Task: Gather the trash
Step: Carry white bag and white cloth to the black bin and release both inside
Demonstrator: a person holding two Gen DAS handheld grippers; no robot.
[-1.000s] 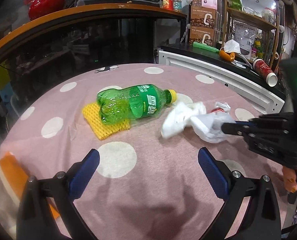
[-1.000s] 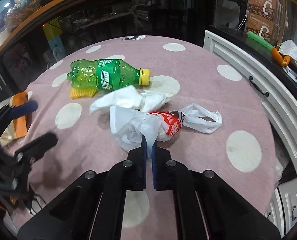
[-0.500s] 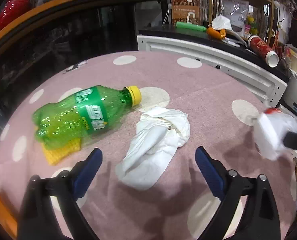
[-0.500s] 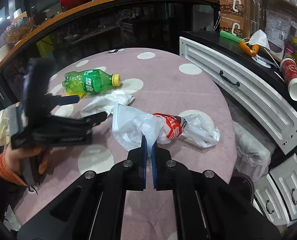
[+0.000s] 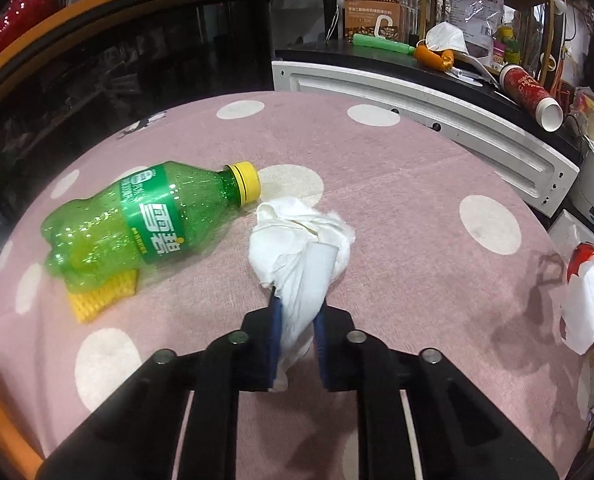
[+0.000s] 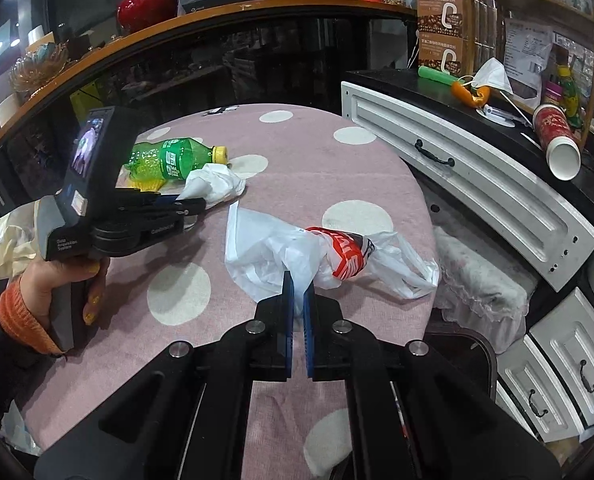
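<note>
Your left gripper [image 5: 297, 312] has the tissue [image 5: 301, 240] pinched at its near end, the crumpled bulk sticking out ahead so it should lift in one piece. Your right gripper [image 6: 298, 292] is clamped on the bag [image 6: 273, 252], holding it ready, I'd guess, as the bin. The bottle [image 5: 145, 220] waits left of the tissue, on a sponge [image 5: 97, 298].

Hidden under the green bottle [image 5: 145, 232] save one corner: the yellow sponge [image 5: 97, 300]; cut off at the left wrist view's right edge: the white plastic bag [image 5: 589, 300]; swallowed between the left gripper's [image 5: 297, 300] pads: the crumpled tissue's [image 5: 301, 248] tail.
</note>
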